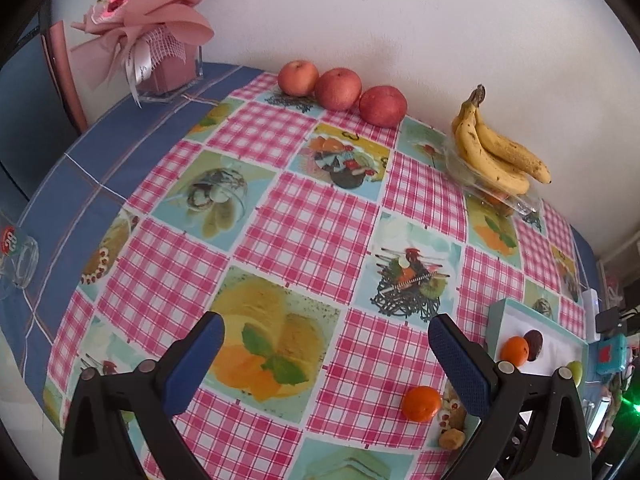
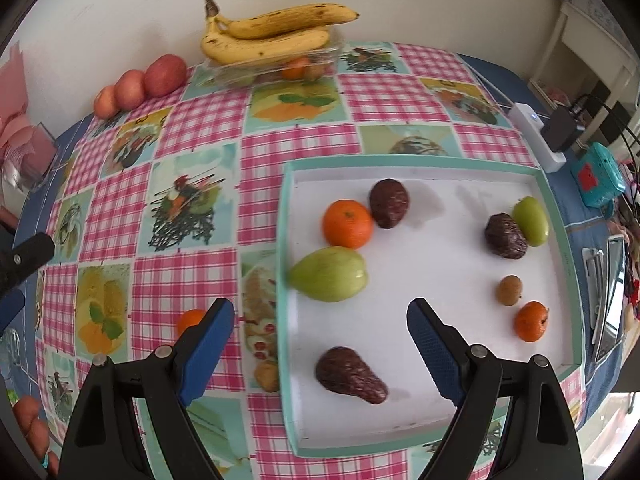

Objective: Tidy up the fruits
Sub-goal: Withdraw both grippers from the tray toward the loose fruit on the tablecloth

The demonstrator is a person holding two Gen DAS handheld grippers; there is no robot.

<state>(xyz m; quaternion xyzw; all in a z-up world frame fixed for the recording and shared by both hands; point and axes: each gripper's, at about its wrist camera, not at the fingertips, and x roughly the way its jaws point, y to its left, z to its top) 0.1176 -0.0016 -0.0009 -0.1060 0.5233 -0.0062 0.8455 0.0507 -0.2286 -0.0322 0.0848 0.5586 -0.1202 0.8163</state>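
A white tray with a teal rim (image 2: 416, 160) holds several fruits: an orange (image 2: 347, 224), a green fruit (image 2: 330, 274), dark brown fruits (image 2: 350, 374), a small brown one (image 2: 509, 290) and a small orange (image 2: 530, 321). My right gripper (image 2: 320, 344) is open and empty above the tray's near left part. A loose orange (image 1: 421, 403) lies on the tablecloth, also in the right wrist view (image 2: 189, 320), beside a small brown fruit (image 2: 267, 376). My left gripper (image 1: 326, 358) is open and empty, left of that orange. Three apples (image 1: 339, 89) line the wall.
Bananas (image 1: 496, 148) rest on a clear container (image 2: 276, 67) by the wall. A pink bouquet (image 1: 148, 20) stands at the far left corner, a glass (image 1: 18, 256) at the left edge. A white power strip (image 2: 536, 136) and teal device (image 2: 598, 174) lie right of the tray.
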